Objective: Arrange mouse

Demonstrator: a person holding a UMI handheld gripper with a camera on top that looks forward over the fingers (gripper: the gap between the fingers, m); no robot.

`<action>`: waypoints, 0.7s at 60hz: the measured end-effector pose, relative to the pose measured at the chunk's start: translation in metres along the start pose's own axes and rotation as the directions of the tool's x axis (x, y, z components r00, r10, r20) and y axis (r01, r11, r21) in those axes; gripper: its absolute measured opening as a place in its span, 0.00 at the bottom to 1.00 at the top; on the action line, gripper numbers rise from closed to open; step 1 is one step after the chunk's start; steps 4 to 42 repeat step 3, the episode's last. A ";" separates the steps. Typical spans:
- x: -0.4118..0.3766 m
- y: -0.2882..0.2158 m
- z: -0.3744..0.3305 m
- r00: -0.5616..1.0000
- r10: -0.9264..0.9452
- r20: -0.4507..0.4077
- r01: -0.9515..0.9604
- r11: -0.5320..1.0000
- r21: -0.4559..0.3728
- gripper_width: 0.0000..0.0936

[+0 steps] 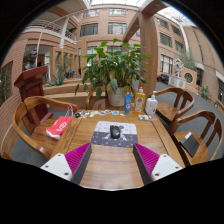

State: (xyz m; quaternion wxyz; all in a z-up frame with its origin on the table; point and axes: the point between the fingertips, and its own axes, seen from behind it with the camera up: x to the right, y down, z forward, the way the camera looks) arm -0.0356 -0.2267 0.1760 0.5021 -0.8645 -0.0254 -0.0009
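A small dark mouse (115,132) lies on a grey patterned mouse mat (114,136) on the wooden table (110,165), just beyond my fingers and about midway between them. My gripper (111,160) is open and empty. Its magenta pads (78,157) stand wide apart at either side above bare wood, short of the mat's near edge.
A red packet (59,126) lies at the left of the table. Bottles (128,102) and a large potted plant (112,68) stand at the far side. Wooden chairs (27,118) ring the table, and a dark tablet-like thing (189,144) lies at the right.
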 end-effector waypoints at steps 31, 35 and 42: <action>0.000 0.002 -0.003 1.000 0.000 -0.005 0.000 1.000 -0.008 0.91; 0.000 0.002 -0.003 1.000 0.000 -0.005 0.000 1.000 -0.008 0.91; 0.000 0.002 -0.003 1.000 0.000 -0.005 0.000 1.000 -0.008 0.91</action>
